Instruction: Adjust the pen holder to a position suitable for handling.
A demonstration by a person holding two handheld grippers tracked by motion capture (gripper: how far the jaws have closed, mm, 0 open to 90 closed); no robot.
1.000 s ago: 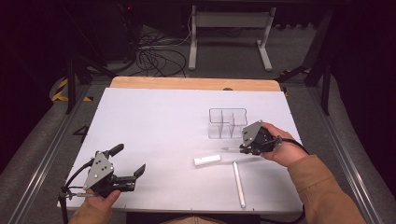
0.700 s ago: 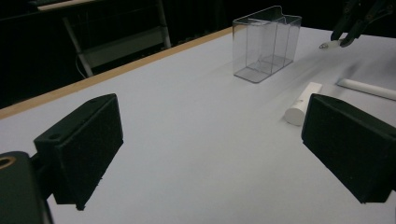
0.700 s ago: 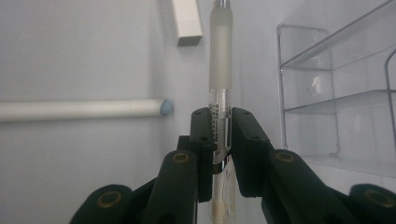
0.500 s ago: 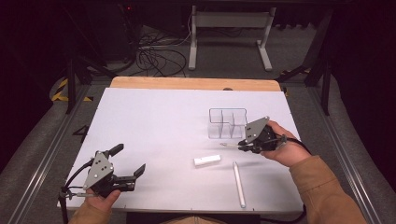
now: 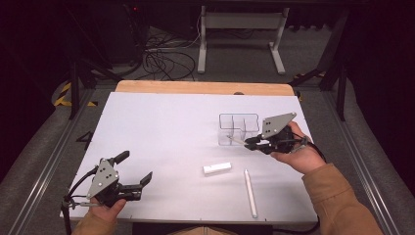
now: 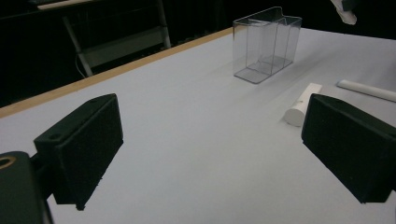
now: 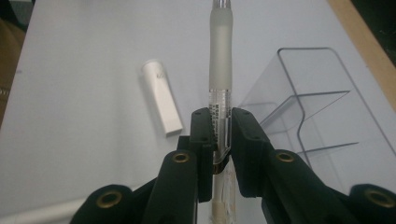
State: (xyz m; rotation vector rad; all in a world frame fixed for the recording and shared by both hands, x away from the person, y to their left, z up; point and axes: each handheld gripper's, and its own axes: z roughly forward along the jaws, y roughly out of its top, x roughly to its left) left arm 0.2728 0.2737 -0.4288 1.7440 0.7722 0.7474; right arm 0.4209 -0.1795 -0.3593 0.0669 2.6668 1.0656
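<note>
Short white tube [image 5: 217,169] lies flat on the white table [image 5: 161,122], left of the right gripper [image 5: 248,143] and nearer the person. Long white stick [image 5: 250,193] lies closer still to the person. Tangled cables [image 5: 161,61] sit on the floor way beyond.

Even overhead light keeps the white table [image 5: 161,127] bright with faint, soft shadows against dark surroundings, while the right gripper view blurs its own near black jaws.

Right tool [image 5: 248,143] clamped, left tool [image 5: 134,170] agape.
</note>
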